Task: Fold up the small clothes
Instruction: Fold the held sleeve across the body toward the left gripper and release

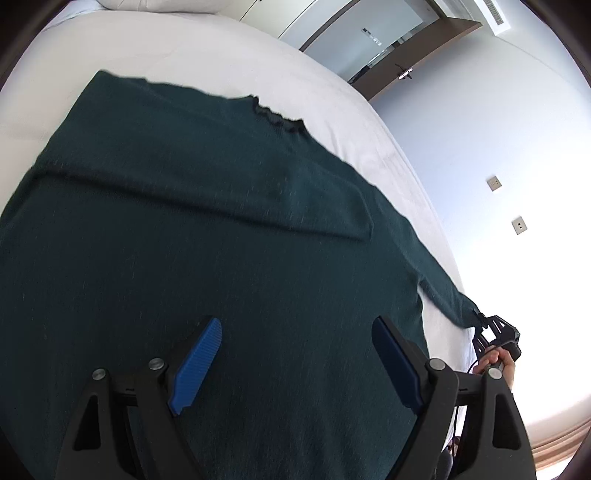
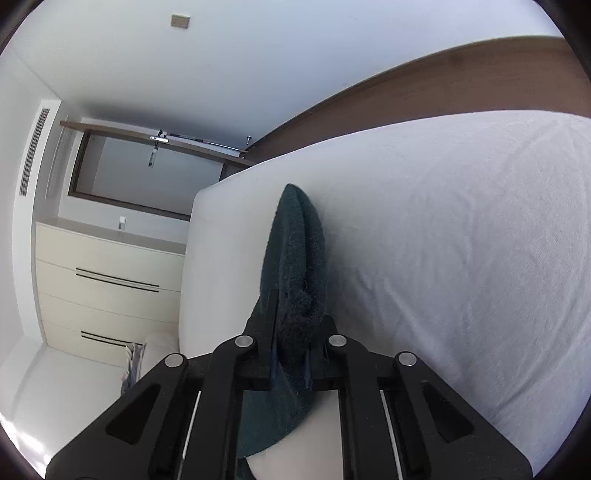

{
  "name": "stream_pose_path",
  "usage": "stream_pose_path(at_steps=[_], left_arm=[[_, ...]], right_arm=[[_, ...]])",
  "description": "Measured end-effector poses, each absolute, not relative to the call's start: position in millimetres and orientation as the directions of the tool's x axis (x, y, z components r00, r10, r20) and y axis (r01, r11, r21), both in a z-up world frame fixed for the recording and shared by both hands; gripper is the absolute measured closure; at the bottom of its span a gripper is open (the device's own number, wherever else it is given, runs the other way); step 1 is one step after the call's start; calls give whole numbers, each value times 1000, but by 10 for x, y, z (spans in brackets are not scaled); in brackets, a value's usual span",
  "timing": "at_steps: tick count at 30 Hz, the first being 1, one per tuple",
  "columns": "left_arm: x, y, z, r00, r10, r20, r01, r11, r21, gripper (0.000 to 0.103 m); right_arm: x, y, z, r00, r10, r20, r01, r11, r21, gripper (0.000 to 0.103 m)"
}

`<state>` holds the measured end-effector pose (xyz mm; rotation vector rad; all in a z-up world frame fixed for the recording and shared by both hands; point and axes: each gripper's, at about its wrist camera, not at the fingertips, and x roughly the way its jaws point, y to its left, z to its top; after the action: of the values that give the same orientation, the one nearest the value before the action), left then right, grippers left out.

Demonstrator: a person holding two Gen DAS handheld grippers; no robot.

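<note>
The bed [image 1: 207, 48] is the landmark: a wide mattress under a plain white sheet, filling much of both views. A white pillow [image 1: 147, 4] lies at its far end in the left wrist view. Past the bed's far corner stands a door [image 1: 373, 40] in a brown frame, its handle [image 1: 404, 74] toward the bed. On the white wall beside the bed sit two small sockets [image 1: 494, 182], one below the other. In the right wrist view, a cream dresser [image 2: 107, 284] with dark slot handles stands beyond the bed's corner, and a brown headboard [image 2: 461, 85] runs along the bed's upper edge.
</note>
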<state>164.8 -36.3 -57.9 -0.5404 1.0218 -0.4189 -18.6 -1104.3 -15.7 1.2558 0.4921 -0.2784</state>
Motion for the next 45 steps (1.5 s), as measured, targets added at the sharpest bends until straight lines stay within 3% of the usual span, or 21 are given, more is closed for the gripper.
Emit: stream_pose_path(at_steps=[6,12,17,20,28,31,33,34,35,36,39,45], left_arm=[[2043,-449,-350,490,-597,-635,124,769,-627,18],[2387,-514,-400,446,-717,-535,105,635,-765,17],[2615,-601,-651,368,-803,-469,30,514,-857,14],[2719,-713,-738,311,-815,-489,23,521,-853,10],[2906,-1061,-918,200,-838,-508,15,521,-854,10],[2912,-1202,-949,170,-833,-526,26,538,-843,24],[2914,-1258,-985,141,-842,-520,18,528,-849,44],[2902,-1270,-995,136,-837,-529,19,536,-844,48],[2891,-1273,-1001,131,-836,-533,24,540,-841,56],[2877,-1263,-1010,127,-834,-537,28,544,-839,69],[2883,-1179,-1038,144,-820,-554,12,562,-827,97],[2928,-888,-751,229,-775,-589,71,616,-784,96]], right_arm=[[439,-10054,483,833,109,-543,373,615,695,95],[1085,-7993,859,758,238,-607,85,887,454,95],[886,-6532,626,677,301,-671,-87,939,333,95],[618,-6089,346,626,294,-722,-115,951,288,95],[1068,-6012,-244,565,296,-770,-75,948,309,94],[1069,-6080,-271,558,307,-771,-63,942,329,91],[1029,-6133,-250,550,320,-772,-65,937,342,82],[962,-6117,-260,546,328,-771,-69,935,349,79],[880,-6171,-221,545,334,-769,-70,932,356,68],[793,-6200,-223,542,341,-768,-67,928,365,48],[448,-6386,-174,547,355,-758,-37,915,401,39],[182,-6626,-335,555,450,-700,-4,843,538,39]])
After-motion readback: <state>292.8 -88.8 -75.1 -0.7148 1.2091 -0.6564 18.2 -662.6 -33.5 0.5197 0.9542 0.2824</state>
